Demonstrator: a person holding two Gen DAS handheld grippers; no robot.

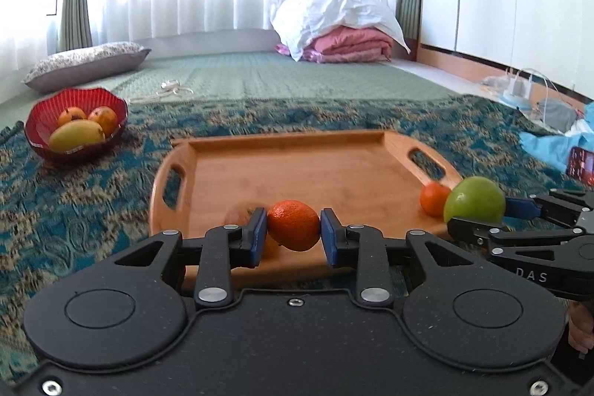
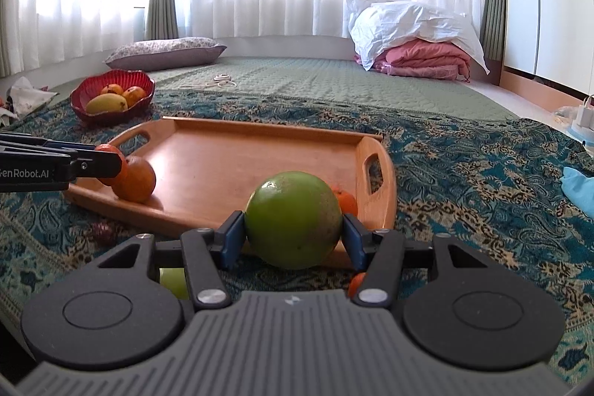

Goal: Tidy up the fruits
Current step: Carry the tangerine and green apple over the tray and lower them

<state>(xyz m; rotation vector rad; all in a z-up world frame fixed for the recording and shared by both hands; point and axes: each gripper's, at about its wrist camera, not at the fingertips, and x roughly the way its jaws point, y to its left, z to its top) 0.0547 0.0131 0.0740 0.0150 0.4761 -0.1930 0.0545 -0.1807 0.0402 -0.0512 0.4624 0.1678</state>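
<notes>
The left gripper [image 1: 293, 229] clamps a small orange tangerine [image 1: 293, 224] between its blue pads, long axis running across from pad to pad, held over the near edge of the rectangular wooden tray with cut-out handles [image 1: 297, 173]. The right gripper [image 2: 293, 236] squeezes a round green fruit [image 2: 293, 219] — no clear long axis, a pale spot tilted up-left — at the tray's near right corner. Another orange fruit [image 2: 134, 180] sits in the tray, one more [image 1: 433, 198] behind the green one. Far left, a scalloped red bowl [image 1: 37, 125] holds a yellow mango [image 1: 77, 135] and two orange-red fruits [image 1: 104, 118] — on the patterned teal blanket [image 1: 92, 206].
</notes>
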